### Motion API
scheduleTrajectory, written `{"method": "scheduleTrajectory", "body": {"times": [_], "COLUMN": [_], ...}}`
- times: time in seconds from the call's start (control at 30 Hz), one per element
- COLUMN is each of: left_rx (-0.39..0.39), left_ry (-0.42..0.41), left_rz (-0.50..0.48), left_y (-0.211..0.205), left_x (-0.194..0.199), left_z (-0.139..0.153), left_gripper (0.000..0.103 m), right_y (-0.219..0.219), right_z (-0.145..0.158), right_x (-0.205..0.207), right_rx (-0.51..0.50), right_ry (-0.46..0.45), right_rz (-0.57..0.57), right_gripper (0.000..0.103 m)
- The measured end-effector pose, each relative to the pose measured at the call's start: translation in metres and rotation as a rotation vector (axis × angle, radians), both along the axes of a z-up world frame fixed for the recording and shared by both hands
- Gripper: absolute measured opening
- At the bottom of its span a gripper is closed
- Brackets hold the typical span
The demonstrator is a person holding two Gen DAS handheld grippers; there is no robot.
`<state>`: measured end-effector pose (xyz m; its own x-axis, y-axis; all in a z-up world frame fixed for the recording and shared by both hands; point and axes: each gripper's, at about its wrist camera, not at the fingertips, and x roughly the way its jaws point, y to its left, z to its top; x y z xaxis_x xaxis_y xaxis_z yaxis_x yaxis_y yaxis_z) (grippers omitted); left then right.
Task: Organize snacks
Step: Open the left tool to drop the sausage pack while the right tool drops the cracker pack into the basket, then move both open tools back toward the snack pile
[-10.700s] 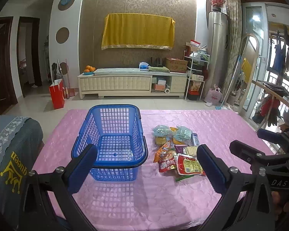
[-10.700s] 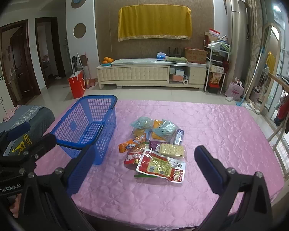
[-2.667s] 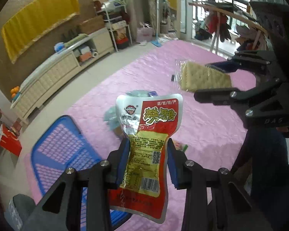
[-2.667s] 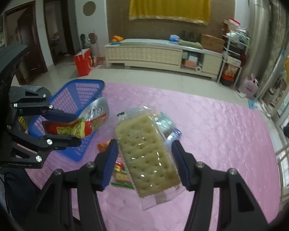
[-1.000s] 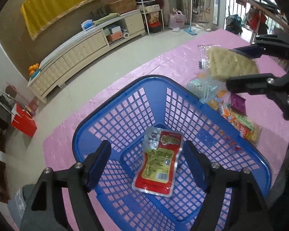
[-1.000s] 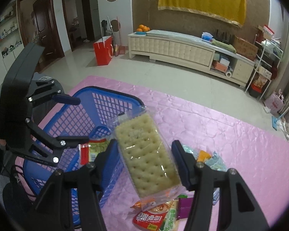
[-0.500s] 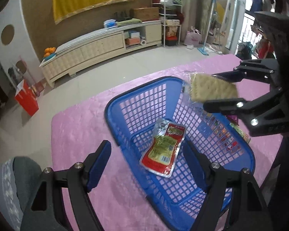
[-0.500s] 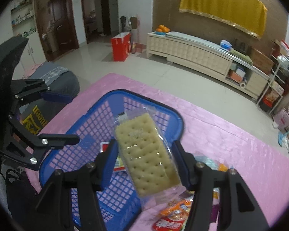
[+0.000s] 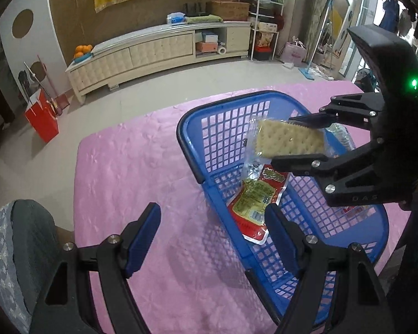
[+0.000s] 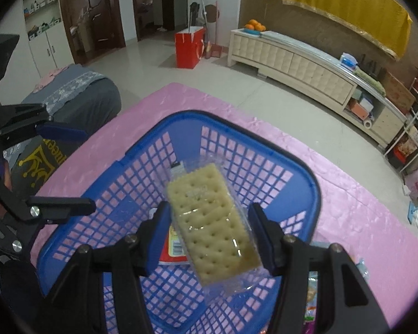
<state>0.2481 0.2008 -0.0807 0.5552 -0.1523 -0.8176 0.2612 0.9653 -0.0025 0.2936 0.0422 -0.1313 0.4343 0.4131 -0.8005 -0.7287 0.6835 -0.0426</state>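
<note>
cracker pack: clear-wrapped cracker pack (image 10: 213, 220) clamped between the right gripper's blue pads, held in the air over the basket interior; also seen from the left wrist view (image 9: 289, 138), long axis running out from the fingers, tilted slightly.
right gripper: right gripper (image 10: 209, 229) clenched on the pack's long edges, angled down over the basket; in the left wrist view it enters from the right side (image 9: 306, 139), green LED lit on its body.
red pouch: red snack pouch (image 9: 255, 197) lies flat on the basket floor, below the crackers, apart from them; in the right wrist view only a strip of it (image 10: 175, 243) shows past the pack.
basket: blue mesh basket (image 9: 189, 150) sits on the pink tablecloth (image 9: 131, 172); its near corner is hidden behind the left gripper's right finger.
left gripper: left gripper (image 9: 213, 232) spread wide, nothing between the pads, held low over the cloth at the basket's left edge; left finger over bare cloth, right finger overlapping the basket rim in view.
other snacks: a few wrappers (image 10: 310, 295) on the cloth past the basket's right side, mostly blocked by the right gripper's finger; types not readable.
surroundings: grey covered seat (image 10: 78, 97) at the table's left end, partly cut off; cream TV cabinet (image 9: 158, 53) and red bag (image 9: 41, 118) across the floor.
hard to read: pouch print blurred; pack label too small.
</note>
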Motion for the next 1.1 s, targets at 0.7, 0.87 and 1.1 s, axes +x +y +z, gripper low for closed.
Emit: {"method": "scheduleTrajectory", "body": {"times": [0.7,0.87,1.1], "left_rx": [0.04,0.049,0.055], "left_ry": [-0.063,-0.116,-0.161], "left_rz": [0.019,-0.009,-0.055], "left_y": [-0.033,-0.064,-0.109], "left_x": [-0.032,-0.056,-0.078], "left_z": [0.043,0.068,0.09], "left_gripper": [0.075,0.075,0.075], "right_y": [-0.041,-0.081,-0.141], "right_z": [0.042,0.068,0.091], "right_x": [-0.022,-0.04,-0.062], "right_rx": [0.056,0.094,0.146], "right_ry": [-0.091,-0.084,-0.094], "right_rz": [-0.048,-0.088,-0.163], "right_gripper": [0.096,0.096,0.096]}}
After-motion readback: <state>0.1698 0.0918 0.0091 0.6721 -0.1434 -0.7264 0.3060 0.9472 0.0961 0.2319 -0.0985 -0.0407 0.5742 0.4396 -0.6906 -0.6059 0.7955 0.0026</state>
